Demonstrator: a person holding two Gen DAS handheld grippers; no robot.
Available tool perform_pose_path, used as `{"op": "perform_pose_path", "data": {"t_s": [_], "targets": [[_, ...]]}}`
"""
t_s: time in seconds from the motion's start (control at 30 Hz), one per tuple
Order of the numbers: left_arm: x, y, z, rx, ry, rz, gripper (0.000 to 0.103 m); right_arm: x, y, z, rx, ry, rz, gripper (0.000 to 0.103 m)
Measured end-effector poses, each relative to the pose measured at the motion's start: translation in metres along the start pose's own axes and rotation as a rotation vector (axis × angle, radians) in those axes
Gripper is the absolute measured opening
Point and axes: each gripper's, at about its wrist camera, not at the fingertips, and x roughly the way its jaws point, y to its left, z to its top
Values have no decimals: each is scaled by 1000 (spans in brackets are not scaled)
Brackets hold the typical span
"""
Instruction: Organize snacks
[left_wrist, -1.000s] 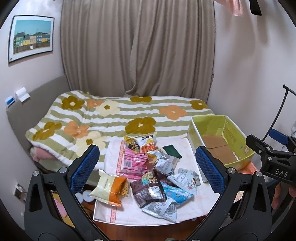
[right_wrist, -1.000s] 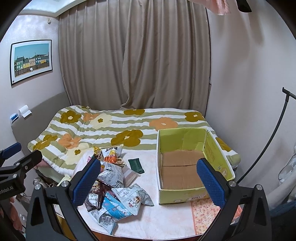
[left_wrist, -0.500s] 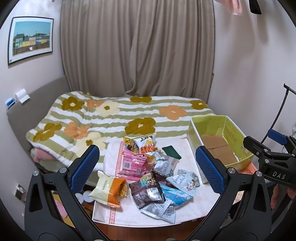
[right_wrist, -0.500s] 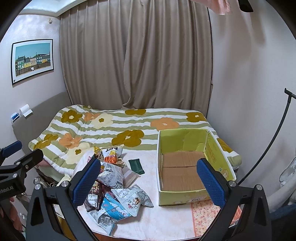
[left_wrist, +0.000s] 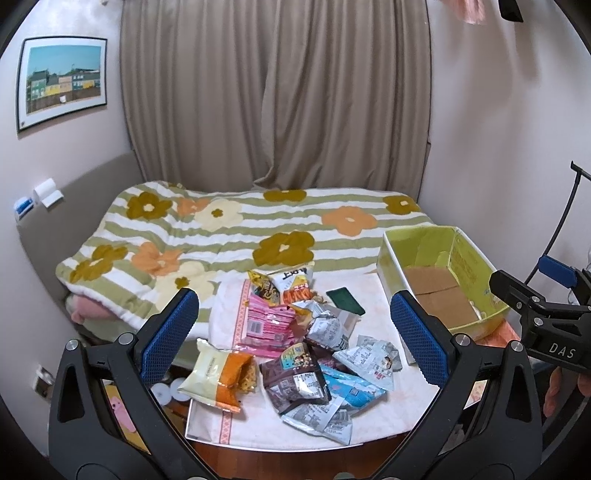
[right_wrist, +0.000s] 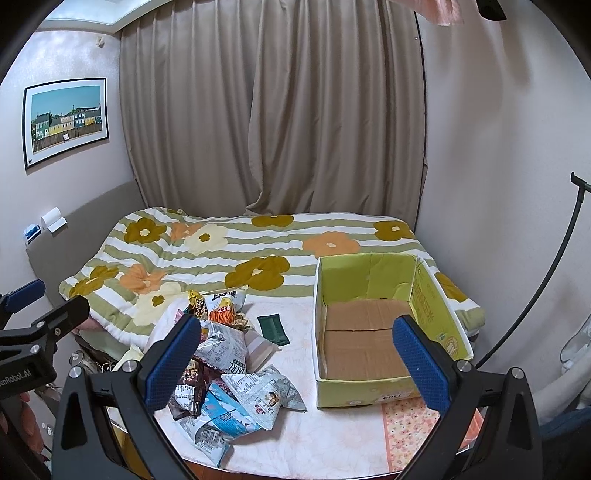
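Two hand-held grippers hover above a low bench (left_wrist: 369, 417) covered with a pale cloth, at the foot of a bed (left_wrist: 236, 236) with a flowered, striped quilt. The left hand-held gripper (left_wrist: 295, 332) has its blue-padded fingers (left_wrist: 168, 334) wide apart and holds nothing; the right hand-held gripper (right_wrist: 303, 362) is likewise spread wide and empty. A loose pile of snack bags (left_wrist: 295, 354) lies on the left half of the bench: a cream and orange bag (left_wrist: 221, 380) nearest the left edge, a pink packet (left_wrist: 264, 325), a brown bag (left_wrist: 295, 376), silver bags and a blue one overlapping each other. A small dark green packet (right_wrist: 273, 328) lies flat and apart from the pile, its long axis running away from the camera, between the pile and the box. The open green cardboard box (right_wrist: 436, 306) stands on the right half of the bench, its brown floor bare (nothing is packed yet). The relation that matters: the pile sits directly ahead of and below the left hand-held gripper, framed between its fingers, while the box lies ahead of the right one. So the left hand is probably better placed to pick a bag, then carry it rightwards to the box. The crumpled, overlapping bags may drag neighbours along when lifted.
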Motion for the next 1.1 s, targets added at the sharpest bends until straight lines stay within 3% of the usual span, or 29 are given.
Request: {"op": "perform_pose_path", "data": {"t_s": [0.67, 0.93, 1.1], "targets": [[2, -2, 2, -54, 46, 2, 103, 4, -5, -1, 3, 31, 46, 102], [32, 10, -24, -104, 196, 7, 103, 35, -8, -20, 38, 140, 129, 103], [79, 18, -50, -139, 329, -60, 103, 73, -8, -47, 120, 254, 154, 102]]}}
